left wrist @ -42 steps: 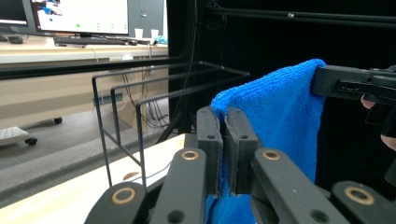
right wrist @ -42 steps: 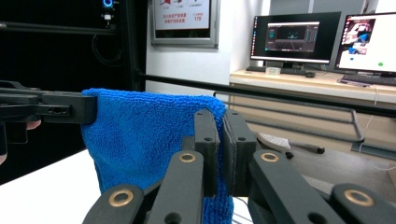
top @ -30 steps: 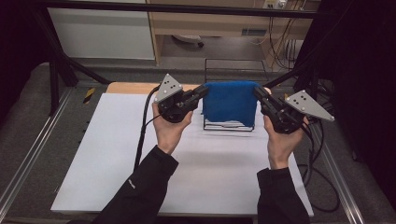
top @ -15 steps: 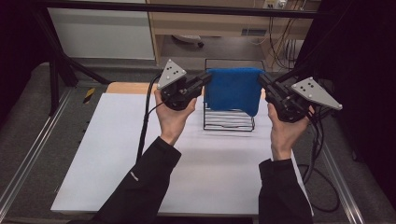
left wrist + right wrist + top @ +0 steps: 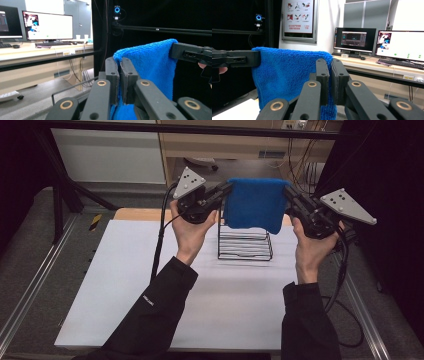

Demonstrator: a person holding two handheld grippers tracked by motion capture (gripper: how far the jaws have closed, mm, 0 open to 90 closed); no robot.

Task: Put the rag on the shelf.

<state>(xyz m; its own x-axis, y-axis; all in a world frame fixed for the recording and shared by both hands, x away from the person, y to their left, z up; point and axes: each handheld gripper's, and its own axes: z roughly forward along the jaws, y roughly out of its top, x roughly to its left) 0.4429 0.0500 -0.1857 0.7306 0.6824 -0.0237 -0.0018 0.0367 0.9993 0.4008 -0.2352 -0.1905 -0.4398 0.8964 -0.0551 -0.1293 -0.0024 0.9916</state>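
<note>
Blue towel (image 5: pixel 255 205) is being held up in the air by its two top corners, above the black wire rack (image 5: pixel 245 245). It is being held flat and wide, and its bottom edge is hanging down in front of the rack's upper part. One top corner is being pinched by the left gripper (image 5: pixel 226 190), whose jaws are being pressed tight on the cloth. The other top corner is being pinched the same way by the right gripper (image 5: pixel 288 193). In the left gripper view, the towel (image 5: pixel 150 67) is being squeezed between the two black jaws, and the right gripper (image 5: pixel 175 50) is being seen at the far corner. The rack is being carried by the white table (image 5: pixel 125 295), close to its far edge. Each gripper is being gripped from below by a hand (image 5: pixel 192 227).
</note>
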